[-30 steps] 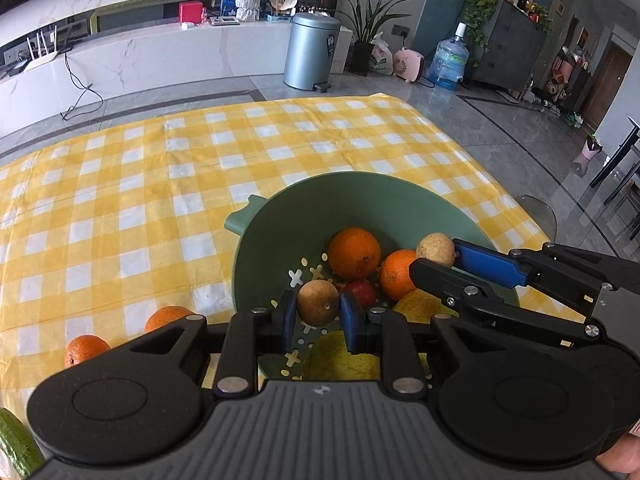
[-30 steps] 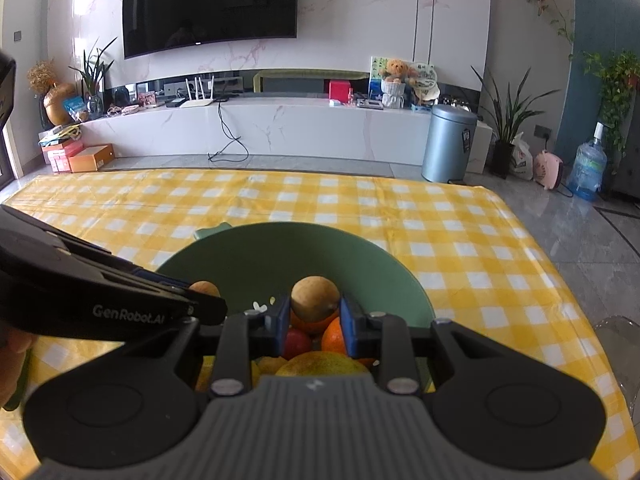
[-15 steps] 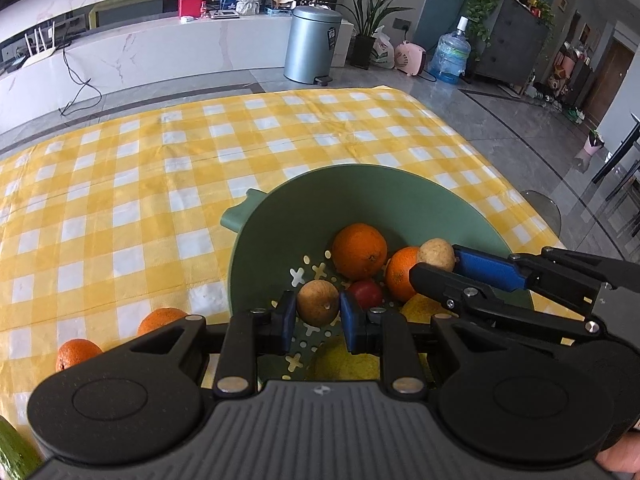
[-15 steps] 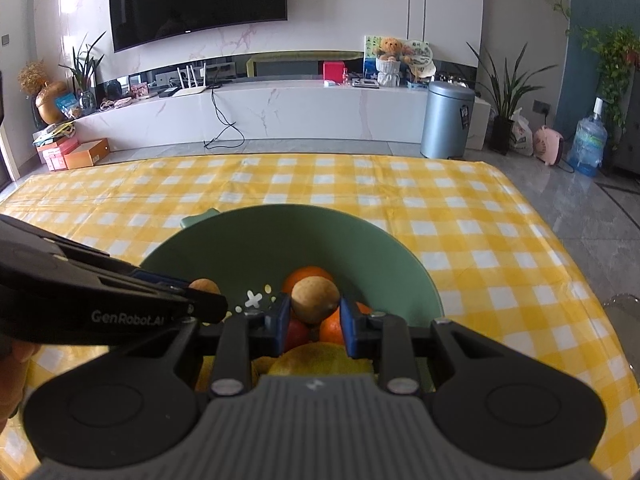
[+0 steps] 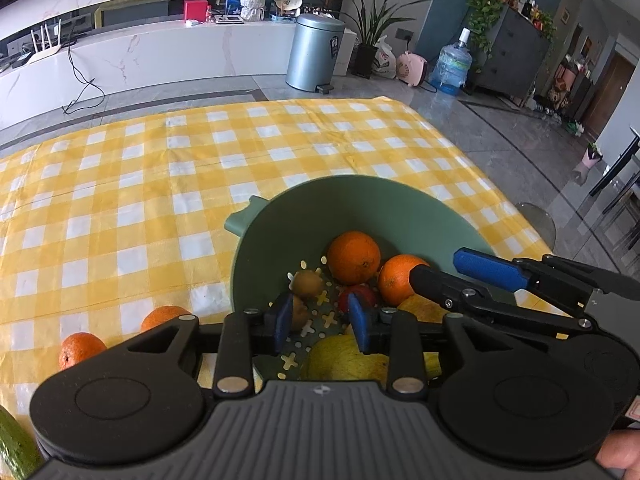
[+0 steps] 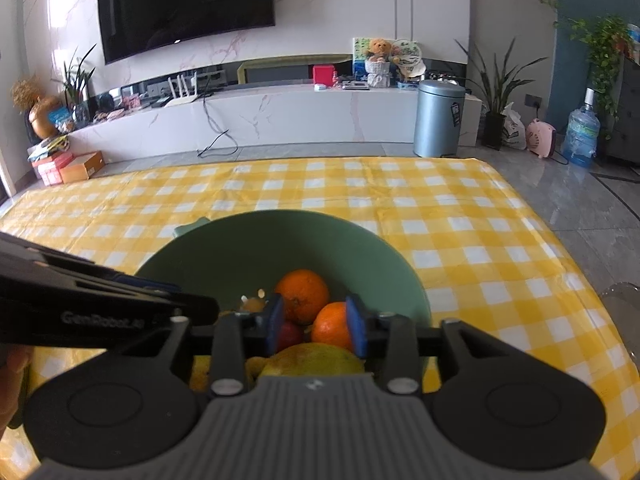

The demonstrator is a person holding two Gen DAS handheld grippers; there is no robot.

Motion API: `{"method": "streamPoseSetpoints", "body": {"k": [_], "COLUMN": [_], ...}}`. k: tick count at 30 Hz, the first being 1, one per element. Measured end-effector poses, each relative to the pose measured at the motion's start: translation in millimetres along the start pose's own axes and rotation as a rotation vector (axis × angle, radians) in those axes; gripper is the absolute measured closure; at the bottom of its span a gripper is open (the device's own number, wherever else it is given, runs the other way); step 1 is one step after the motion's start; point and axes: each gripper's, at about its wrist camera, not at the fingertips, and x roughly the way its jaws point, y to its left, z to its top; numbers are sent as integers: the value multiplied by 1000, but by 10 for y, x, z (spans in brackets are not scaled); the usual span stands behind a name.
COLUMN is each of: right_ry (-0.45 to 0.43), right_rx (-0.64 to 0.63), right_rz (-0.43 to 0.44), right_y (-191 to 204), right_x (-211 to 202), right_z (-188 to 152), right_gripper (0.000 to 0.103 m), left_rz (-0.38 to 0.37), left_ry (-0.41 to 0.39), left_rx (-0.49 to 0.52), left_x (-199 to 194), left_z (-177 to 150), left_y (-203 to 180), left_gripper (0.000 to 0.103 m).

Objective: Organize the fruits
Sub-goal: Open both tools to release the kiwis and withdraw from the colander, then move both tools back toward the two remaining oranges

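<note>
A green colander bowl [image 5: 360, 200] sits on the yellow checked tablecloth and holds two oranges [image 5: 354, 257], a small red fruit [image 5: 358, 296], yellow fruits [image 5: 344, 360] and two small brown fruits [image 5: 307, 283]. My left gripper [image 5: 320, 322] is open over the bowl's near side, one brown fruit lying by its left pad. My right gripper [image 6: 315, 326] is open and empty above the oranges [image 6: 302, 294]; it also shows in the left wrist view [image 5: 456, 272]. The bowl shows in the right wrist view [image 6: 260, 236].
Two oranges [image 5: 82, 350] lie on the cloth left of the bowl, and a green cucumber end [image 5: 12, 444] shows at the bottom left. The table edge [image 5: 500, 184] runs close to the right of the bowl.
Both grippers have opened and let go of their small brown fruits, which now lie in the bowl. Both grippers moved slightly lower over the bowl.
</note>
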Motion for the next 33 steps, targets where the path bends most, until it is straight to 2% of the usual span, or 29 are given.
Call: {"method": "streamPoseSetpoints", "body": {"k": [5,10,15,22,27,33], "right_ry": [-44,-105,-145,-135,-128,-114], "right_rx": [-6,-24,-6,22,24,-30], "right_rz": [-8,-28,-12,42,81,124], "right_y": [25,74,108,235,408,690], "right_x": [-102,-242,-391,-514,-577,-629], "right_z": [2,-12,-31,-107,-188,-276], "right_gripper": [58,42,32,32,28,28], "left_rz": [4,33,99,138,165,192], "left_ry": [-33,-57,-58,-60,-58,-47], "left_rx": [9,29,64,82,92,45], "left_x": [-162,-333,-472,-685,-821,-929], "left_z": [2,-24,-82,-184,-268,-377], "left_y": [-36,-66,-82,-6,111,346], "left_gripper": [62,61,61,61,61,61]}}
